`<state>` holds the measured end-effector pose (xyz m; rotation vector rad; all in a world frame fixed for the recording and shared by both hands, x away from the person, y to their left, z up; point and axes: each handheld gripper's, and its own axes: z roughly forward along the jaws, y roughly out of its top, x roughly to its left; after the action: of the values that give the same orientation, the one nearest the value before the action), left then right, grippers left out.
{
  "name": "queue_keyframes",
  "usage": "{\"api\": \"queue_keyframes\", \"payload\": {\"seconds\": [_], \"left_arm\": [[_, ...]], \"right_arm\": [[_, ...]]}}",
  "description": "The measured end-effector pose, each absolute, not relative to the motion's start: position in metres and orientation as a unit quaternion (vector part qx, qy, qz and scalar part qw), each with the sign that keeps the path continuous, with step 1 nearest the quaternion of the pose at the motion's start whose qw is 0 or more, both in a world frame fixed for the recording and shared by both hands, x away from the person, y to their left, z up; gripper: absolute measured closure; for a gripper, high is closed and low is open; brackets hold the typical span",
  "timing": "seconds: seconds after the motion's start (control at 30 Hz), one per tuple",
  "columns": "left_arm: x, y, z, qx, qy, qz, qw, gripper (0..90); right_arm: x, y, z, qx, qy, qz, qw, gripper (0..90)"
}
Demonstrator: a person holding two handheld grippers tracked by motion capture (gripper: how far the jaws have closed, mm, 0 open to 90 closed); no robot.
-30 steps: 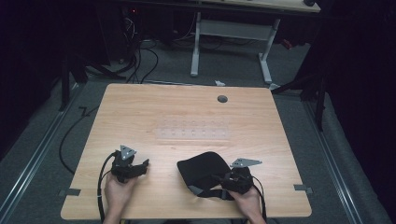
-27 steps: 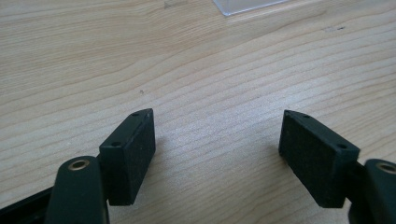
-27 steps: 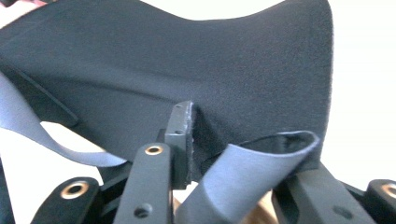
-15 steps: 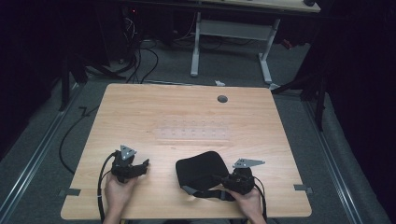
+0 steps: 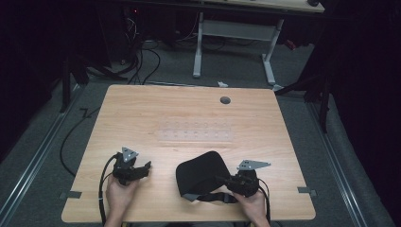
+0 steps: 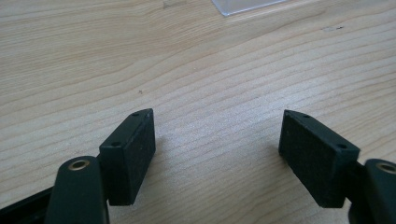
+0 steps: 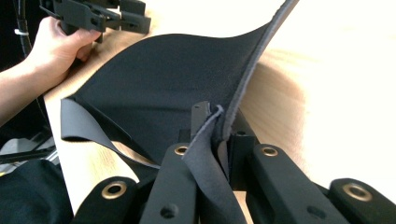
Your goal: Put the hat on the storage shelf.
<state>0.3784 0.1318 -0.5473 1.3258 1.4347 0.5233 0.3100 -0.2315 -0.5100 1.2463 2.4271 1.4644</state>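
Down at the near edge of the table [image 5: 142, 118], the right gripper [image 5: 235, 182] has just clamped its jaws onto the black cloth [image 5: 201, 171], pinching its edge. Left gripper [image 5: 142, 168] sits well apart beside it, jaws wide, nothing between them.

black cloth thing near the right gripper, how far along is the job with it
Done: the right gripper has just closed its jaws and is shut on an edge of the black cloth, part of it raised off the table. In hand: holding that grip. Left: the left gripper is open over bare wood, apart from the cloth, so any two-handed handling has not started.
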Motion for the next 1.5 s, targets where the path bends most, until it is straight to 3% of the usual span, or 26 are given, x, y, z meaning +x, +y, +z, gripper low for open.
{"api": "queue_keyframes", "payload": {"seconds": [1.03, 1.3, 1.5], "left_arm": [[0.365, 0.120, -0.541, 0.588, 0.559, 0.192, 0.553, 32.6], [0.349, 0.102, -0.515, 0.616, 0.509, 0.154, 0.582, 38.9], [0.333, 0.080, -0.504, 0.661, 0.449, 0.115, 0.590, 37.2]], "right_arm": [[0.316, -0.252, -0.482, 0.437, 0.750, 0.495, 0.041, 85.2], [0.318, -0.254, -0.477, 0.441, 0.745, 0.499, 0.041, 85.1], [0.320, -0.252, -0.477, 0.443, 0.746, 0.496, 0.031, 85.1]]}}
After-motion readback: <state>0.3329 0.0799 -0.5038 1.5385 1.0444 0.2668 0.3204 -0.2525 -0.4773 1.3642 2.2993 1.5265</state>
